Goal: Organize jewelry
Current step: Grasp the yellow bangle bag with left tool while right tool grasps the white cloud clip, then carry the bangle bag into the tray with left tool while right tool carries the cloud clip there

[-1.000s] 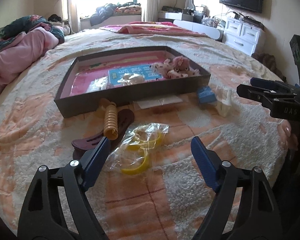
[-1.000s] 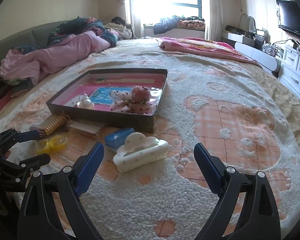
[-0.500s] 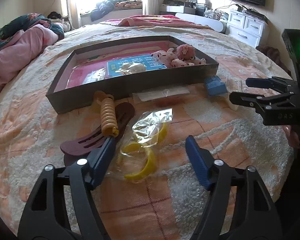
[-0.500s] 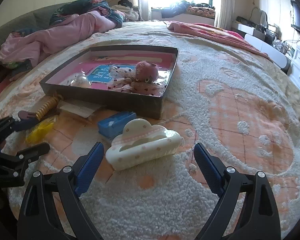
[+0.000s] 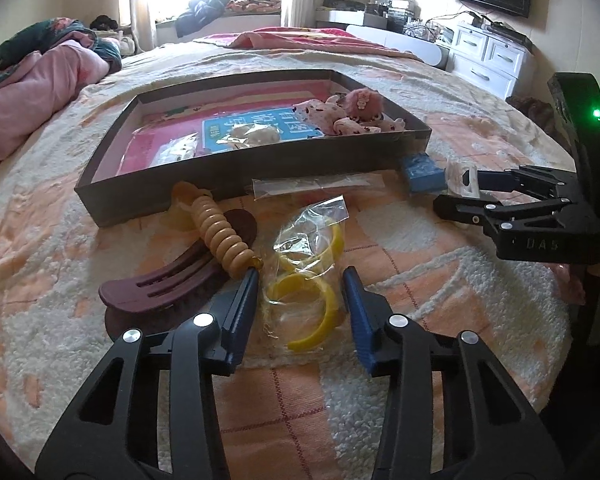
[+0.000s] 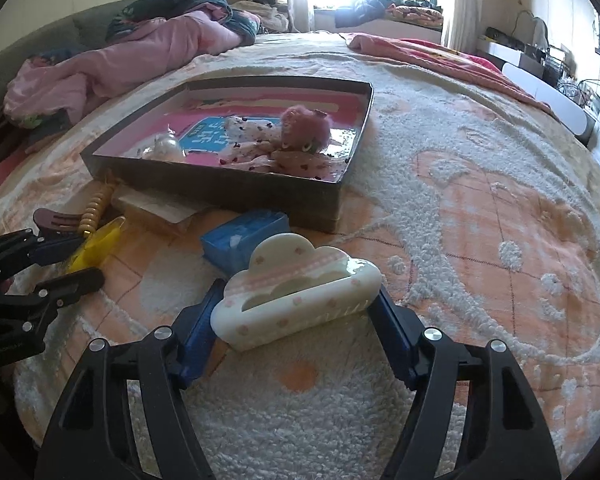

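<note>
A clear bag of yellow bangles (image 5: pixel 304 280) lies on the bedspread between the fingers of my left gripper (image 5: pixel 300 280). Its jaws are closing and the pads stand just off the bag's sides. A beige spiral clip (image 5: pixel 220 236) and a maroon hair clip (image 5: pixel 168 284) lie just left of it. In the right wrist view a white and pink cloud hair clip (image 6: pixel 296 300) rests on the bed. My right gripper (image 6: pixel 298 300) is closing, its pads against the clip's two ends. A dark tray (image 5: pixel 260 164) behind holds pink scrunchies (image 5: pixel 352 114) and small bags.
A blue packet (image 6: pixel 244 240) and a flat clear packet (image 5: pixel 316 184) lie against the tray's front wall. A pink quilt (image 5: pixel 28 92) is heaped at the far left of the bed. White drawers (image 5: pixel 488 60) stand beyond the bed's right side.
My left jaws have narrowed around the bangle bag. The right gripper has come down and forward onto the cloud clip, and its jaws have narrowed to the clip's ends.
</note>
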### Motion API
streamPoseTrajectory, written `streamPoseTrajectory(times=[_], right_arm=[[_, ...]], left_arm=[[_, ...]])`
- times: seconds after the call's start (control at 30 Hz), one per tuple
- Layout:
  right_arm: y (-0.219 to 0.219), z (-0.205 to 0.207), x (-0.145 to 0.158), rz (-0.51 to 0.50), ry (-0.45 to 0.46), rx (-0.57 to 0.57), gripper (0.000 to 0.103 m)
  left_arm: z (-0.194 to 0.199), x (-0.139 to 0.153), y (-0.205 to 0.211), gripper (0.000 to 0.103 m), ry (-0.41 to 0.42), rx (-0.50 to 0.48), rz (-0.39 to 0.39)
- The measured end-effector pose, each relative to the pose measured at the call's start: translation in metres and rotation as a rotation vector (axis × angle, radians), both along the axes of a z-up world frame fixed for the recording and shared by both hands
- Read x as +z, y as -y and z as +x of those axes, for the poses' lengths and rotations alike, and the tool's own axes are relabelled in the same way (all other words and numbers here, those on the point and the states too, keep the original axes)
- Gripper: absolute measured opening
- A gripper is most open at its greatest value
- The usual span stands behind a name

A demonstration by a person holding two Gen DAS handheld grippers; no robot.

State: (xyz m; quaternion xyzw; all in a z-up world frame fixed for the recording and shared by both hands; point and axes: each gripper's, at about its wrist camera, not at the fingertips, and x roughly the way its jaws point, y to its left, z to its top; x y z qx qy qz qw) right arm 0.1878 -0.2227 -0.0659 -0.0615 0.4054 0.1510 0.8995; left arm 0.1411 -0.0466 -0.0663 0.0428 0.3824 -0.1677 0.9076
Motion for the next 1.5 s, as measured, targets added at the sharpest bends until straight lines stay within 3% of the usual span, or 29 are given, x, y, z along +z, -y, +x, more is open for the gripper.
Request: streamPoseTrajectory(times=[0.43, 0.9, 1.5], right_arm=[[0.005, -0.026, 0.014, 0.073, 0.000, -0.015, 0.068], [-0.030, -0.039, 0.040, 0.081, 0.069, 0.086, 0.068], [-0.063, -0.011, 0.059, 0.088, 0.112, 0.140, 0.068]], left_arm=[[-0.013, 0.015, 0.006, 0.033, 0.020, -0.043, -0.068], [-0.011, 0.043, -0.029, 0.032, 0.073, 0.055, -0.138], [0.012, 0.060, -0.069, 0.032, 0.103, 0.155, -0.177]])
